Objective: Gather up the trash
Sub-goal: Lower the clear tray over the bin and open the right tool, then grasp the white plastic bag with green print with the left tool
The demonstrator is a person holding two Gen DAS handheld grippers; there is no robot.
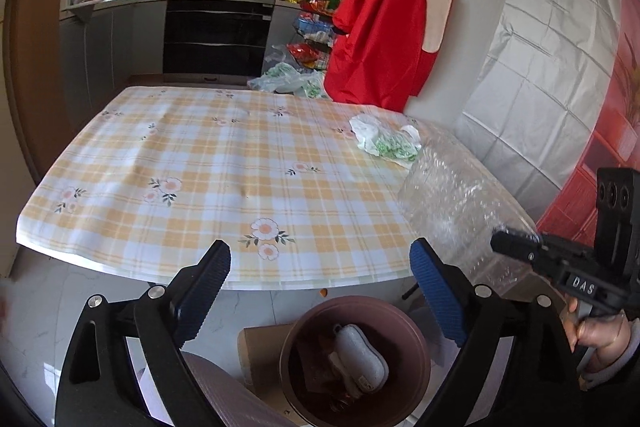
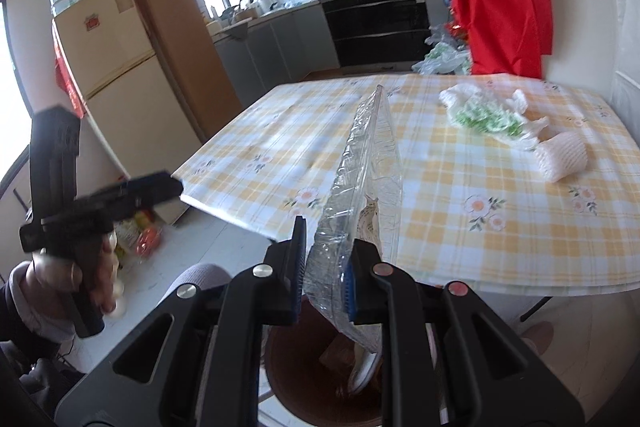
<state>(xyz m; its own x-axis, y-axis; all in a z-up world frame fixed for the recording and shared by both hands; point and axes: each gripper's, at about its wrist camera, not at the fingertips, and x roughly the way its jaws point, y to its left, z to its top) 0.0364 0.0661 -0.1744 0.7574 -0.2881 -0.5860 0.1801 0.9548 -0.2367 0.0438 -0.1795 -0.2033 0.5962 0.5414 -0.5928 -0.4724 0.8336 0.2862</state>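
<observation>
Two grippers are showing, one in each hand. The right gripper is pinching a clear plastic bag between its fingers, which are standing close together on the bag's lower part. The bag is sticking up and away over the edge of the surface, and its bottom end is hanging down toward a brown bin. A small owl picture is showing on the bag, just past the fingers.

The left gripper is spreading its blue fingers wide, and nothing is sitting between them. Just below them the bin is standing on the floor with a white foam piece and other bits lying inside. The person's right hand is holding the other tool at the right edge, and the letters "DAS" are showing on it.

Farther off, the surface is wearing a yellow checked cloth with flowers. A crumpled white bag with green print is lying on it, with a white foam net just beside it, both well apart from the fingers. A red apron is hanging at the far end. Beyond that, a kitchen with a black oven, a sink and a cream fridge is showing.
</observation>
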